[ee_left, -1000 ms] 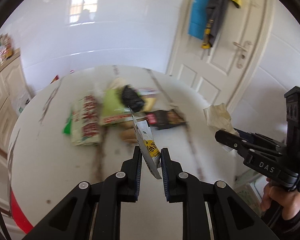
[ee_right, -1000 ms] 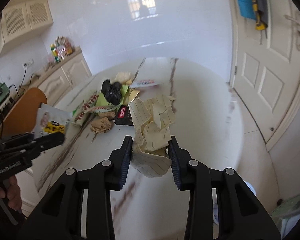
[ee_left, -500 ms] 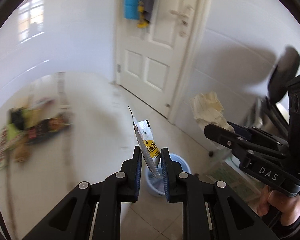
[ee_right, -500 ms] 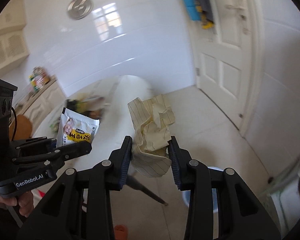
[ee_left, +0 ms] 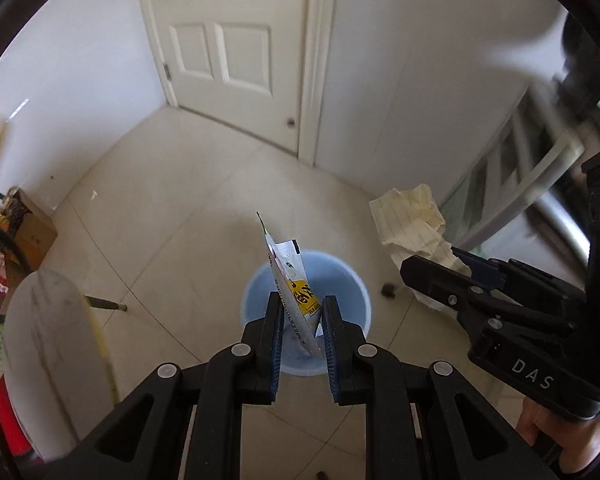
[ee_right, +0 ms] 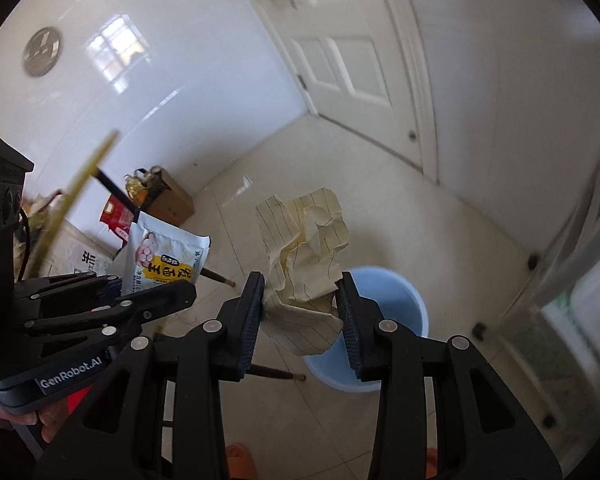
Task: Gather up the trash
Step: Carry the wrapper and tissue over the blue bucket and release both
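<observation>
Left gripper [ee_left: 300, 330], tilted downward at frame centre, jaws pinching a snack packet [ee_left: 294, 284] above the blue bin [ee_left: 352, 280]; right gripper [ee_right: 302, 314] jaws clamp crumpled lined paper [ee_right: 306, 248].

Left claw [ee_left: 299, 320] and right claw [ee_right: 302, 304] both clamped (side by side)

There are two grippers: the left gripper [ee_left: 300, 328] holds one snack wrapper [ee_left: 292, 280], and the right gripper [ee_right: 302, 312] holds one crumpled sheet of lined paper [ee_right: 304, 256]. One blue bin [ee_left: 352, 280] stands on the floor, one cardboard box [ee_right: 170, 202] sits by the wall, and one white door [ee_left: 228, 40] shows.
</observation>
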### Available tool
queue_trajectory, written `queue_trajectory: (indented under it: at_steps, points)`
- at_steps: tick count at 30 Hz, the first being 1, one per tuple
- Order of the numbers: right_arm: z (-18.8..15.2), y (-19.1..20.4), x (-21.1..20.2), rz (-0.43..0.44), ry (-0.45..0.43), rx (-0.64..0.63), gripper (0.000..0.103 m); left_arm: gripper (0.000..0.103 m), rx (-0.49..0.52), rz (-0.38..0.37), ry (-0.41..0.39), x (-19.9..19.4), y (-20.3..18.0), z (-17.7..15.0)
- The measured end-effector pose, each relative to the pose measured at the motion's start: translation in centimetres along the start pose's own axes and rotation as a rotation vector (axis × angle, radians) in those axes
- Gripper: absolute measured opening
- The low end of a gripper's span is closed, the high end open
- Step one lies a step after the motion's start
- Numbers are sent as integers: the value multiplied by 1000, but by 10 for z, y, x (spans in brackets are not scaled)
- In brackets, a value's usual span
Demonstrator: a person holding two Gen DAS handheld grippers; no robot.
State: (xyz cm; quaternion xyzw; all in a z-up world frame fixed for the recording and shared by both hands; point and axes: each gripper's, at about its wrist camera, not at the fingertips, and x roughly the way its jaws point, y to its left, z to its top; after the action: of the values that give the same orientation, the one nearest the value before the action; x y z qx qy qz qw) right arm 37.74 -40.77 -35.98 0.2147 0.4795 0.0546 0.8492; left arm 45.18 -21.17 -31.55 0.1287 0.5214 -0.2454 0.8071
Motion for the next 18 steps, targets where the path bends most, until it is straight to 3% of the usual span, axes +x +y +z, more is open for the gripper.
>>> queue_trajectory:
  at_steps: [5, 10, 13, 15, 18]
  points:
    - [-11, -50, 48, 25, 56, 115, 35, 16, 37, 25, 114, 80, -3, 25]
    - [-19, -80, 79, 68, 97, 180, 39, 18, 48, 45, 151, 123, -15, 48]
    - [-15, -89, 90, 90, 107, 202, 42, 31, 46, 51, 156, 139, -17, 55]
    - [-17, -94, 94, 93, 108, 217, 54, 37, 45, 75, 150, 148, -21, 56]
    - [-20, -101, 98, 96, 122, 254, 60, 52, 22, 91, 143, 149, -21, 51]
